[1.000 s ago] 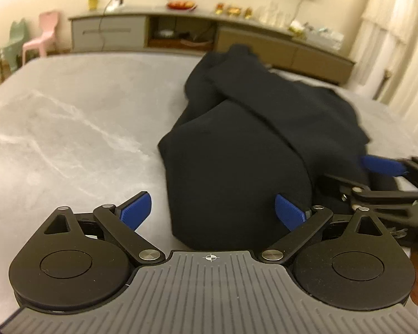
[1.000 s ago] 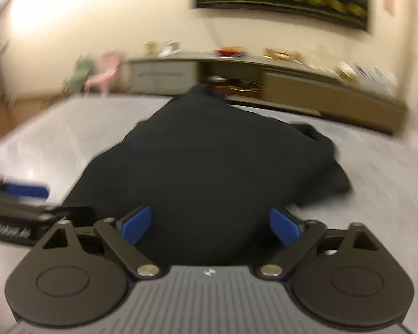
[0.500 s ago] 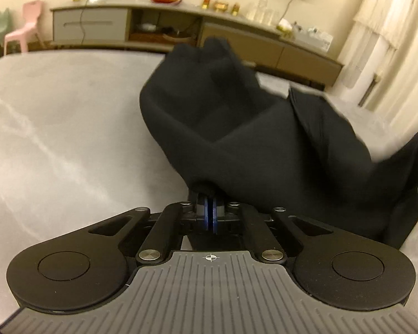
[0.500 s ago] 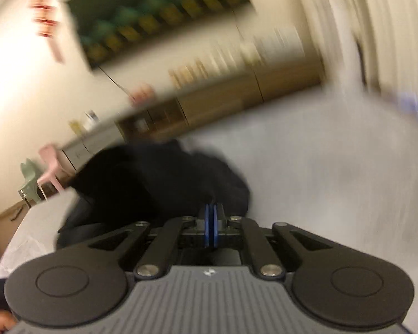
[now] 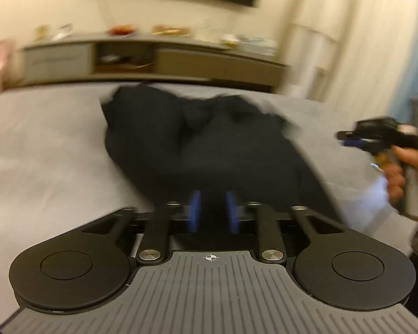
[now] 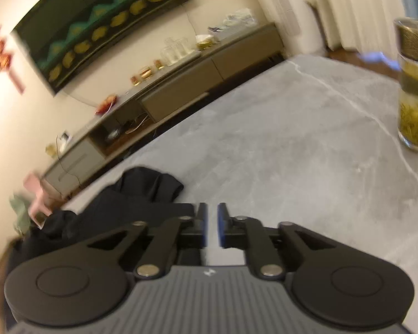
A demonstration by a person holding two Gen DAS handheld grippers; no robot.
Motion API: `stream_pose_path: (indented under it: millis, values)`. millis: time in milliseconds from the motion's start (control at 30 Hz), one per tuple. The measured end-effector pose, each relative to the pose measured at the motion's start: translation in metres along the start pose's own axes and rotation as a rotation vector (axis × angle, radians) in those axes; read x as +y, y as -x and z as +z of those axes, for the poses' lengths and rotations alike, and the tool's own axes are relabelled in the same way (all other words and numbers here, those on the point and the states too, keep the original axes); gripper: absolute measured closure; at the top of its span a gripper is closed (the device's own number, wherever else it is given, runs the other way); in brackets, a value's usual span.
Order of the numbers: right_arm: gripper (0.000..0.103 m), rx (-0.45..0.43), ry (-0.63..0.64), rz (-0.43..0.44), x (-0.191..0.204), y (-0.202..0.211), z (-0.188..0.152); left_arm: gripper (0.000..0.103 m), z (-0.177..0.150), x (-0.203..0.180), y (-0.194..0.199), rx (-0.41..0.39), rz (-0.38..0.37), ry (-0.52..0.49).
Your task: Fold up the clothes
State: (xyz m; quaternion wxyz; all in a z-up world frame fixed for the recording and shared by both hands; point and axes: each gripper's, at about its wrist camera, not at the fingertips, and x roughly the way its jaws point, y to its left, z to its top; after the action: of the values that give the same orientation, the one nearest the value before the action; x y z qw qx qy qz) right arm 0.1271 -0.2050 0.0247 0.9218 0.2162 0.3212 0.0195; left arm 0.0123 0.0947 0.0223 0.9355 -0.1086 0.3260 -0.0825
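- We see the left gripper (image 5: pixel 213 211) with its blue pads part-spread and opening; the black soft-fabric garment (image 5: pixel 203 150) lies directly ahead of it, and dark cloth shows in the gap between the pads, though blur keeps us from telling whether they touch it – we read them as letting go.
- The garment lies heaped on the grey marbled tabletop (image 5: pixel 41 150), bunched and lumpy rather than flat, its far edge toward the long low sideboard (image 5: pixel 153 61).
- We judge it light, limp and not fragile: it will sag and drape from any pinch, so we would take it at an outer edge or corner, not on the thick mound.
- To the right of the left gripper, a hand (image 5: pixel 409 178) holds the right gripper (image 5: pixel 348 139) off the cloth.
- In its own view the right gripper (image 6: pixel 212 224) is opening, its pads slightly apart with only tabletop between them – the garment lies to its left.
- Far right stands a clear glass jar of yellow-green leaves (image 6: pixel 415 89), well apart from the cloth.
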Motion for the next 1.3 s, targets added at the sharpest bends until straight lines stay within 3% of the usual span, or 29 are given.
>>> stream_pose_path:
  millis: [33, 67, 167, 267, 333, 400, 433, 467, 533, 600, 667, 700, 800, 933, 1100, 1167, 1233, 1300]
  values:
    - [0.040, 0.002, 0.066, 0.044, 0.013, 0.002, -0.007, 0.051, 0.001, 0.012, 0.003, -0.016, 0.009, 0.055]
    - [0.030, 0.005, 0.113, 0.085, 0.023, 0.002, -0.004, 0.049, 0.004, 0.022, 0.006, -0.027, 0.018, 0.101]
    - [0.013, 0.046, 0.304, 0.177, 0.069, -0.001, -0.020, 0.029, 0.024, 0.046, 0.003, -0.045, 0.052, 0.150]
    - [0.012, 0.112, 0.494, 0.233, 0.116, -0.014, -0.040, 0.024, 0.056, 0.057, -0.032, -0.056, 0.131, 0.141]
    - [0.012, 0.135, 0.576, 0.222, 0.139, -0.023, -0.055, 0.024, 0.075, 0.063, -0.069, -0.037, 0.193, 0.117]
    - [0.017, 0.141, 0.594, 0.210, 0.148, -0.035, -0.061, 0.024, 0.093, 0.068, -0.104, -0.005, 0.251, 0.094]
    - [0.034, 0.144, 0.600, 0.204, 0.152, -0.040, -0.063, 0.024, 0.101, 0.071, -0.120, 0.017, 0.275, 0.080]
    - [0.062, 0.159, 0.589, 0.200, 0.149, -0.048, -0.063, 0.024, 0.109, 0.073, -0.136, 0.035, 0.301, 0.070]
    - [0.094, 0.182, 0.550, 0.193, 0.139, -0.055, -0.058, 0.024, 0.124, 0.076, -0.165, 0.067, 0.327, 0.065]
    - [0.095, 0.171, 0.497, 0.191, 0.128, -0.050, -0.049, 0.035, 0.133, 0.080, -0.190, 0.108, 0.318, 0.081]
    - [0.096, 0.132, 0.430, 0.190, 0.116, -0.039, -0.035, 0.098, 0.134, 0.079, -0.216, 0.168, 0.285, 0.063]
    - [0.096, 0.107, 0.387, 0.188, 0.108, -0.033, -0.024, 0.103, 0.134, 0.078, -0.216, 0.152, 0.286, 0.058]
    - [0.096, 0.006, 0.295, 0.080, 0.070, -0.018, 0.005, 0.103, 0.136, 0.078, -0.197, 0.050, 0.296, 0.077]
    - [0.096, -0.039, 0.202, -0.063, 0.026, -0.008, 0.018, 0.103, 0.134, 0.086, -0.128, -0.129, 0.318, 0.171]
    - [0.096, -0.142, 0.166, -0.093, 0.016, 0.019, 0.007, 0.103, 0.095, 0.078, -0.005, -0.354, 0.476, 0.238]
    - [0.096, -0.166, 0.149, -0.100, 0.012, 0.025, 0.003, 0.103, 0.072, 0.072, 0.012, -0.304, 0.496, 0.222]
    - [0.096, -0.151, 0.124, -0.108, 0.006, 0.021, 0.001, 0.103, 0.053, 0.069, 0.007, -0.188, 0.441, 0.187]
    - [0.096, -0.123, 0.086, -0.114, -0.006, 0.014, 0.003, 0.099, 0.038, 0.067, 0.010, -0.136, 0.391, 0.174]
